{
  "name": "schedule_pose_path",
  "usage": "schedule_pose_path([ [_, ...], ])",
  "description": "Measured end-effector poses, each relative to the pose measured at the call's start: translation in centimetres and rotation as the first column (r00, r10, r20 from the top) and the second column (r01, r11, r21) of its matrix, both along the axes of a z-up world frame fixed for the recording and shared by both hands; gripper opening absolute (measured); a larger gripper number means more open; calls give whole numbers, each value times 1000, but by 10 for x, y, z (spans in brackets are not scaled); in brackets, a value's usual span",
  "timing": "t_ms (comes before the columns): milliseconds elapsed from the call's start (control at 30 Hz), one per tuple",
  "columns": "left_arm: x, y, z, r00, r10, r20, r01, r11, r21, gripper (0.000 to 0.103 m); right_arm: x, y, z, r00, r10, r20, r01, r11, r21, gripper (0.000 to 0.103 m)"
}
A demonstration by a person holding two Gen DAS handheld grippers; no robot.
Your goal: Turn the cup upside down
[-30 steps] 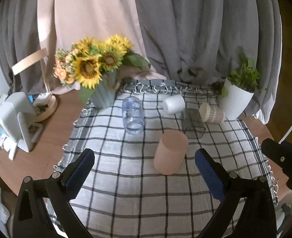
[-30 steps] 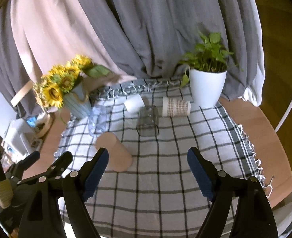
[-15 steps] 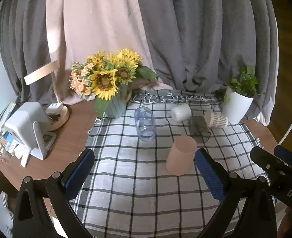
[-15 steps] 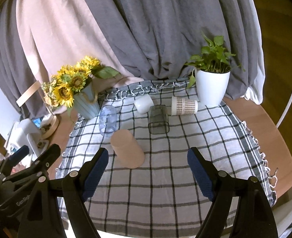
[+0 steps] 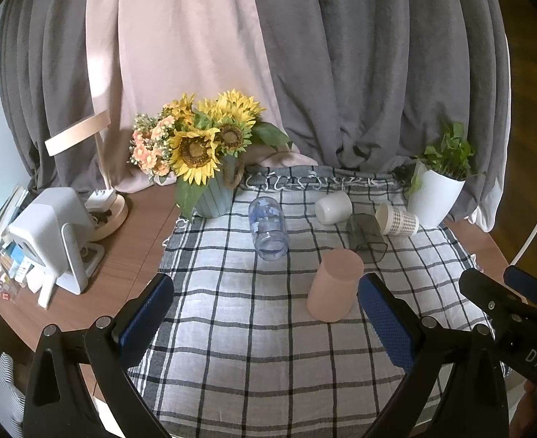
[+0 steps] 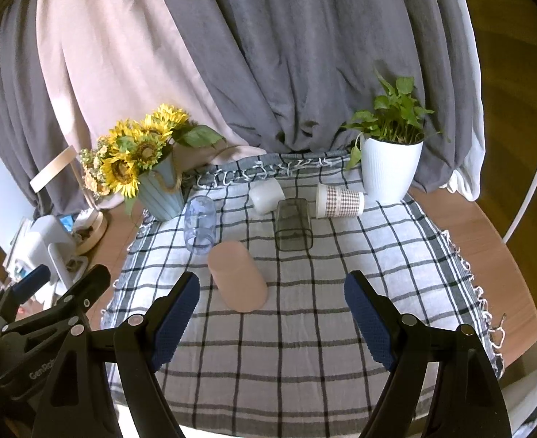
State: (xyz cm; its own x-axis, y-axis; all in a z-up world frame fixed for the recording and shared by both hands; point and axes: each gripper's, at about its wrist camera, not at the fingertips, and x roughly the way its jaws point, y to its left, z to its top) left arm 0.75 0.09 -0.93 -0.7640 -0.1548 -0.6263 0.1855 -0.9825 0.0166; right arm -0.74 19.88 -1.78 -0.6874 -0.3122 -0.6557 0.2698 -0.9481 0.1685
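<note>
While our left gripper (image 5: 264, 314) and right gripper (image 6: 272, 314) hover side by side with fingers spread, empty, the pink cup (image 5: 335, 284) stands inverted on the cloth (image 5: 250, 346).

A matt, smooth pink cup (image 5: 335, 284) is seen on a woven checked cloth (image 5: 253, 357) with fringed edges. Clear, glossy plastic is shown by the jar (image 5: 268, 227). Brown wood grain is visible on the table (image 5: 122, 255). The far curtains (image 5: 341, 73) are soft, matt fabric.
</note>
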Motion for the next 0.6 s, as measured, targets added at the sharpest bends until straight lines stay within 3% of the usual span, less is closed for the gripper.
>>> schedule_pose_path([
  [600, -7, -1, -2, 1000, 21, 5, -21, 1000, -2, 103, -5, -2, -1, 1000, 5, 9, -5, 1000, 3, 82],
])
